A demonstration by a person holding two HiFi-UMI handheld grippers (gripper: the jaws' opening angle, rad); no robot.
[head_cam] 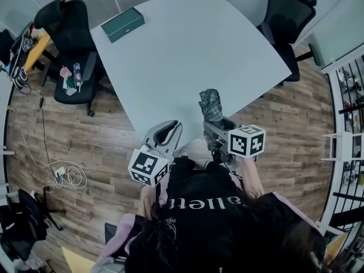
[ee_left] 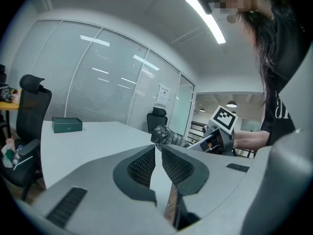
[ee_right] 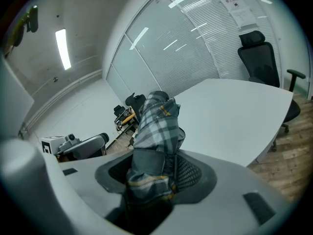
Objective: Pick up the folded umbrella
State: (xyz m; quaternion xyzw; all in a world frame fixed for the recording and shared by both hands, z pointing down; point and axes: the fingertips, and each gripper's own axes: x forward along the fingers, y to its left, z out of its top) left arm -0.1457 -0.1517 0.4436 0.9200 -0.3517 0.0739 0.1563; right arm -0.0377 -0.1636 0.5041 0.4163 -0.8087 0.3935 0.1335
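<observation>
The folded umbrella [head_cam: 211, 104], grey plaid cloth, sticks up out of my right gripper [head_cam: 215, 127], whose jaws are shut on its lower part just off the near edge of the white table [head_cam: 187, 50]. In the right gripper view the umbrella [ee_right: 159, 126] fills the gap between the pads of the right gripper [ee_right: 156, 168]. My left gripper [head_cam: 168, 131] hovers to the left of it, shut and holding nothing. In the left gripper view the left gripper [ee_left: 158, 151] has its tips together, and the umbrella [ee_left: 168, 137] and right gripper [ee_left: 217, 138] show beyond them.
A dark green box [head_cam: 123, 24] lies at the table's far left corner. Black office chairs stand at the left [head_cam: 71, 33] and the far right [head_cam: 287, 16]. A white rack [head_cam: 347, 124] lines the right side. Cables [head_cam: 65, 175] lie on the wooden floor.
</observation>
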